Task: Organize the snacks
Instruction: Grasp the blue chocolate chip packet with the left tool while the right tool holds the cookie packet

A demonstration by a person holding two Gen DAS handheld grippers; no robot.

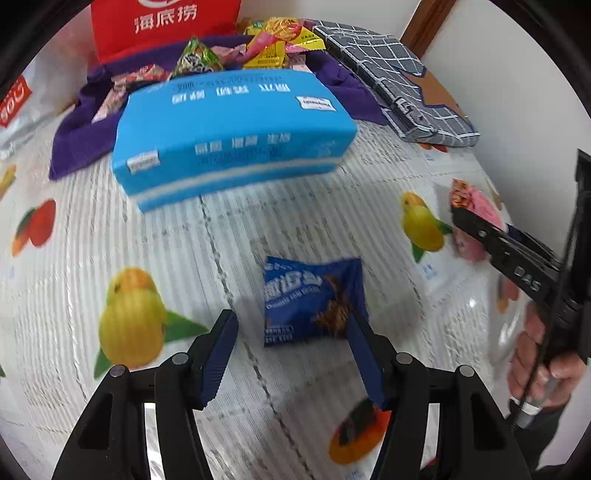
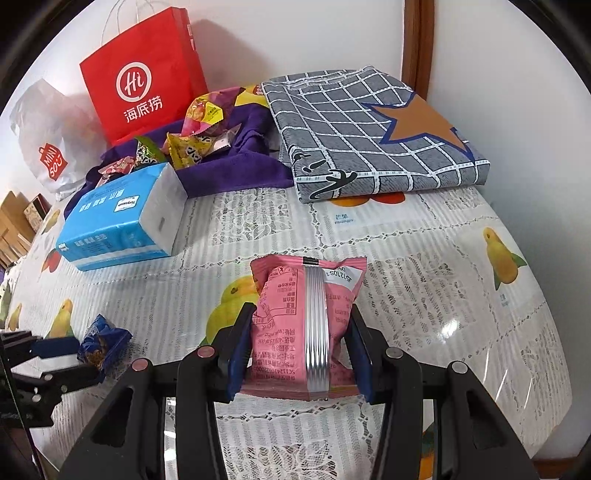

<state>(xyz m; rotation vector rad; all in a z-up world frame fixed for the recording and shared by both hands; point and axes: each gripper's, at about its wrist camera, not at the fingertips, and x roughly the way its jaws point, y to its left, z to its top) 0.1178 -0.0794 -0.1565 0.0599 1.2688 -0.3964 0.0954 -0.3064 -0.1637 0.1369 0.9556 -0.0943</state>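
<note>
Only right wrist view shows pink snack packet (image 2: 295,325) clamped (back side up)

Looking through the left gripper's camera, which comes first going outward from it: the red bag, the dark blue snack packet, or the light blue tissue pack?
1. Dark blue snack packet, right at the left gripper.
2. Light blue tissue pack, mid-table.
3. Red bag, far back by the wall.

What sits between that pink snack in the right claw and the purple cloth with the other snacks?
The pink snack packet is gripped by the right gripper. Toward the purple cloth, the blue tissue pack lies just left of the direct line; otherwise only bare tablecloth.
</note>
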